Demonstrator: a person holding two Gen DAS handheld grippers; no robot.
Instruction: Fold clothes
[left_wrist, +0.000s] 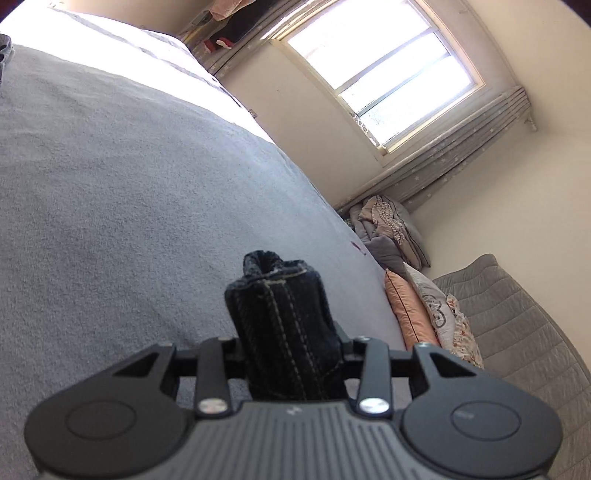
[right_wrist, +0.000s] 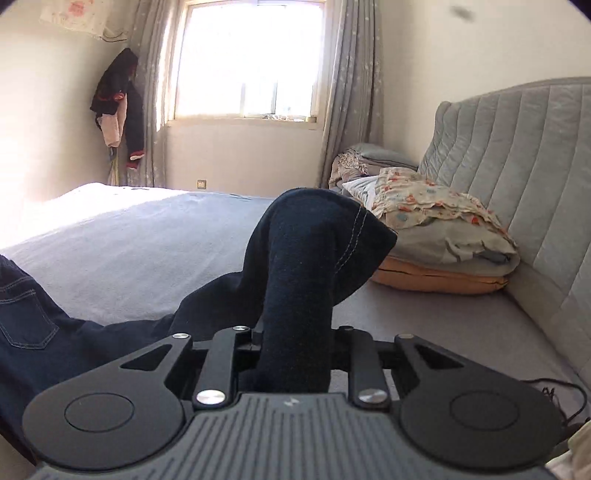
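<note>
Dark blue jeans with pale stitching are held by both grippers above a grey bed. My left gripper is shut on a bunched seam end of the jeans, which sticks up past its hidden fingers. My right gripper is shut on another thick fold of the denim. From that fold the jeans trail down to the left, where a back pocket lies on the bed cover. The fingertips of both grippers are covered by cloth.
Pillows and crumpled bedding are stacked against the grey padded headboard. A window with grey curtains is on the far wall, and clothes hang in the corner. A thin black cable lies on the bed at the right.
</note>
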